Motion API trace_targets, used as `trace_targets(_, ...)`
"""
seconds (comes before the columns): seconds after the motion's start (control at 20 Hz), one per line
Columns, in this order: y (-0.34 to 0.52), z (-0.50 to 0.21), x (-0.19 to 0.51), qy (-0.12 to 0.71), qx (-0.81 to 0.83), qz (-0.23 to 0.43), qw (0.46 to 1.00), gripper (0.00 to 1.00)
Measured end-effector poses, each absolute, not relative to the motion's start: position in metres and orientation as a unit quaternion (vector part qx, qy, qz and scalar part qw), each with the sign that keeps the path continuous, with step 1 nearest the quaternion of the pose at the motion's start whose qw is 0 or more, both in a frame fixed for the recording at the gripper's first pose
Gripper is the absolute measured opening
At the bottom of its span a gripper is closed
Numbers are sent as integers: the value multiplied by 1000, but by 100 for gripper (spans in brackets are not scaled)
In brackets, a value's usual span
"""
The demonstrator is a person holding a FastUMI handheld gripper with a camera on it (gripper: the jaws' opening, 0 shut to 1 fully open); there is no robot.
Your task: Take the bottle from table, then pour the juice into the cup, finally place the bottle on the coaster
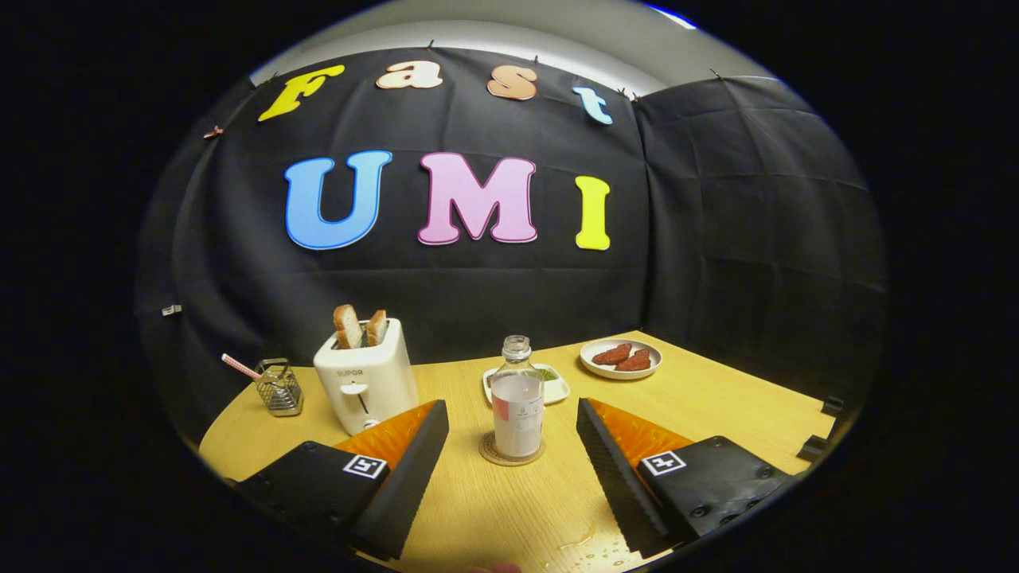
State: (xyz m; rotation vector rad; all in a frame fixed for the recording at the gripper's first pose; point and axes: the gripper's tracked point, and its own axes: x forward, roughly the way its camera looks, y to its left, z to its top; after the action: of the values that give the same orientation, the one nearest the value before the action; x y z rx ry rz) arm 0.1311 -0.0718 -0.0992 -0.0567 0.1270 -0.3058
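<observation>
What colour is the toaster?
White or cream toaster, bread slices in its slots; gripper view.

We see a light wooden table (716, 414) bearing a white toaster (366, 382), wire basket (279, 388), round cork coaster (512, 455), white rectangular dish (553, 390) and white round plate (621, 360).

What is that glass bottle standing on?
The bottle stands upright on a round coaster on the wooden table; only the coaster's rim shows, its middle is covered. The gripper is open, fingers either side, not touching.

Black creased cloth walls (716, 239) enclose a light wooden table (716, 406); a pale ceiling (509, 32) shows above.
</observation>
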Motion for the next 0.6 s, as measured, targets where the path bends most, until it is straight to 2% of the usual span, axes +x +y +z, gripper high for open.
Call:
trace_targets(0.3, -46, -44, 102, 34, -32, -97, 994, 99)
trace_targets(0.6, -47, -21, 77, 38, -27, -56, 997, 99)
